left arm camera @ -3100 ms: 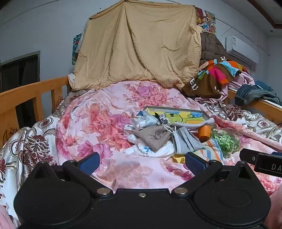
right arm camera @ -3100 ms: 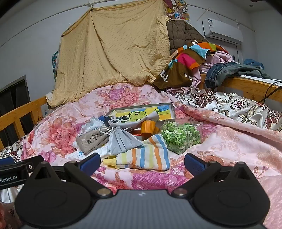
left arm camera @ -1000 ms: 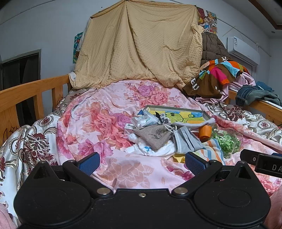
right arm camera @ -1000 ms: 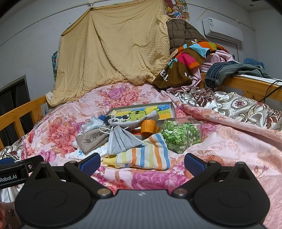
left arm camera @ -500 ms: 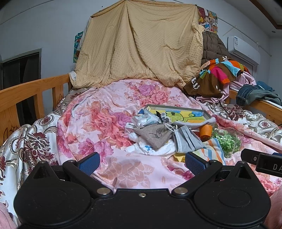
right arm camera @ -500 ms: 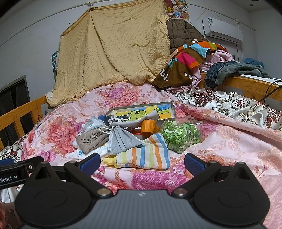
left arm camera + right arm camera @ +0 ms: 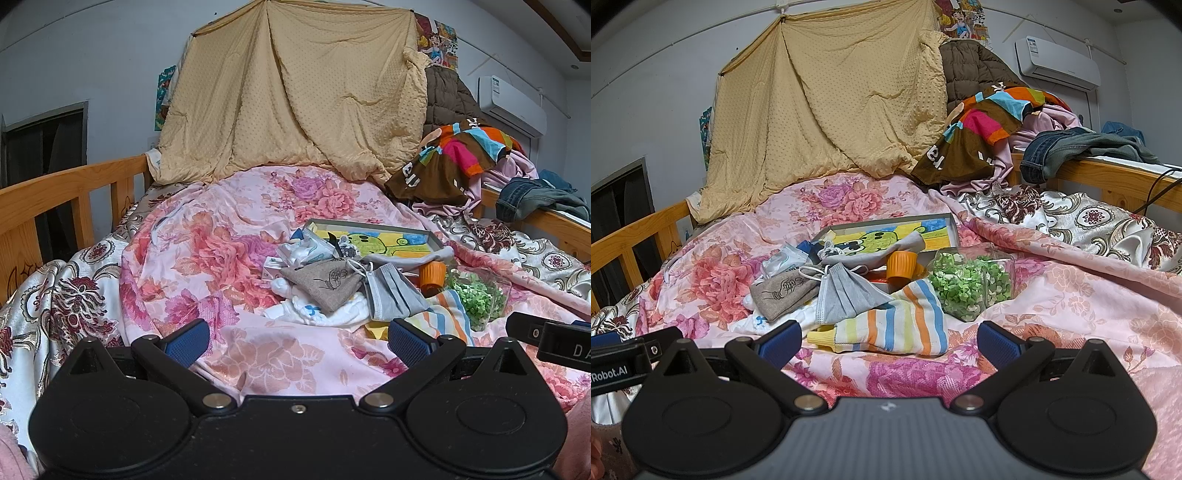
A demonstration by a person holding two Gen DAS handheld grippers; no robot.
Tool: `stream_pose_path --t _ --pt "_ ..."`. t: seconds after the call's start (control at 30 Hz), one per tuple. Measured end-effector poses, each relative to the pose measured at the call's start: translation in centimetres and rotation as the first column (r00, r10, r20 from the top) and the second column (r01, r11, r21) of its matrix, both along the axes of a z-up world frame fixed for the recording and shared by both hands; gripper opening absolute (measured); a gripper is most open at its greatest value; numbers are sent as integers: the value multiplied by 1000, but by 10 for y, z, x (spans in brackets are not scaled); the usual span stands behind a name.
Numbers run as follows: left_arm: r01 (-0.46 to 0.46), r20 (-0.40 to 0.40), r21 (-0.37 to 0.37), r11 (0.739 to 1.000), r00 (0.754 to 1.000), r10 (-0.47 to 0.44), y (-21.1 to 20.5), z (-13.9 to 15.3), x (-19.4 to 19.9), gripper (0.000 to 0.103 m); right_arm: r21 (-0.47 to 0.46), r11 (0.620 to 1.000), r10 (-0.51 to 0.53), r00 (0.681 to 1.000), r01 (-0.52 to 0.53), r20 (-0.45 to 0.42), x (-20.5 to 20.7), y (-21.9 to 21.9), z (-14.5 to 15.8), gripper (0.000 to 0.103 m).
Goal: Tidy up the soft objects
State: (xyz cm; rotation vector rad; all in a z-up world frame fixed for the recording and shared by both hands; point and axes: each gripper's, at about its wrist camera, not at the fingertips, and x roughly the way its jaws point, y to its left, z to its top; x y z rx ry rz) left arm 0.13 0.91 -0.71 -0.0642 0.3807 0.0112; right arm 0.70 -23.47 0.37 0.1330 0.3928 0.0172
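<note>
With both my left gripper and right gripper spread wide and empty, the striped sock lies limp just ahead on the quilt, best pinched mid-body.

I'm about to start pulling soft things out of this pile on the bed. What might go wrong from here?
The grey face mask overlaps the striped sock and its ear loops lie on the grey pouch, so lifting one may drag the others. The clear container of green pieces sits right beside the sock and could tip and spill. Both hand-held grippers, left and right, are open and short of the pile.
</note>
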Motion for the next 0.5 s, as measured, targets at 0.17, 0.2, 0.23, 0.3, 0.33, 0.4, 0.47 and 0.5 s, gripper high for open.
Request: stream_pose_path --t 0.17,0.2,0.23,0.3,0.33,0.4,0.47,0.5 --pt "0 -1 1 1000 1000 0 -1 1 0 102 0 1000 0 1000 0 0 0 0 0 103" --pt "-3 1 3 1000 1000 3 -2 2 1 102 0 1000 0 1000 0 0 0 0 0 103" --pt "-4 2 3 1000 1000 4 -1 2 1 102 0 1000 0 1000 0 0 0 0 0 103" --pt "4 -4 -6 1000 1000 -4 0 1 2 102 0 1000 0 1000 0 0 0 0 0 103" --pt "6 -5 -6 1000 1000 -6 1 1 2 102 0 1000 0 1000 0 0 0 0 0 103" --pt "11 -12 0 1000 1000 -11 1 0 3 102 0 1000 0 1000 0 0 0 0 0 103" --pt "16 -22 0 1000 1000 -16 3 -1 5 102 1 1000 0 1000 0 0 0 0 0 103" --pt "16 -27 0 1000 1000 -16 3 -1 5 102 1 1000 0 1000 0 0 0 0 0 103"
